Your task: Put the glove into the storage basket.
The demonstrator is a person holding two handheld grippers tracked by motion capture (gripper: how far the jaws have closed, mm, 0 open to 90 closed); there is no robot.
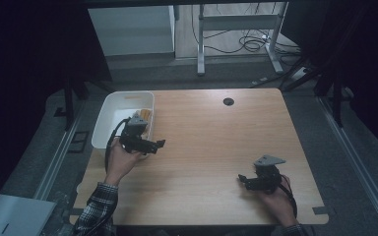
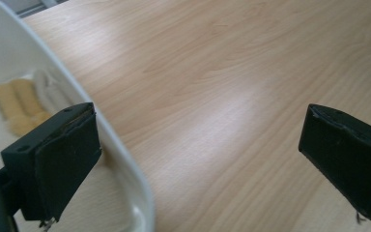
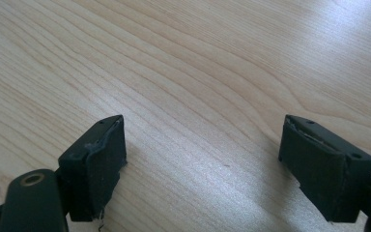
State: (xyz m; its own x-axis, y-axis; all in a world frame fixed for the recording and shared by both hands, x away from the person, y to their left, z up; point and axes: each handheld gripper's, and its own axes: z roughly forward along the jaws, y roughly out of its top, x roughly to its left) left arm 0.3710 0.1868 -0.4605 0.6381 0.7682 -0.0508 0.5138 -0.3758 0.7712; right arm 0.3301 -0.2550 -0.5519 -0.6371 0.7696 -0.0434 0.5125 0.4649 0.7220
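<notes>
The white bin [image 1: 109,119] sits at the desk's [image 1: 216,147] far left corner with yellowish and pale pieces [image 2: 21,99] lying inside. The left gripper [image 1: 153,144] hangs wide and empty across the bin's near rim; the right gripper [image 1: 244,180], equally wide and empty, hovers over bare wood. With nothing held or lying loose on the desk, the loading looks finished or nearly so.

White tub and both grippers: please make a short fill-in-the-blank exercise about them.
1. The left gripper hangs at the rim of the white ____.
2. The tub holds yellow and white ____-shaped pieces.
3. The right gripper has its jaws ____ above the bare table.

Missing words: tub; roll; open
</notes>
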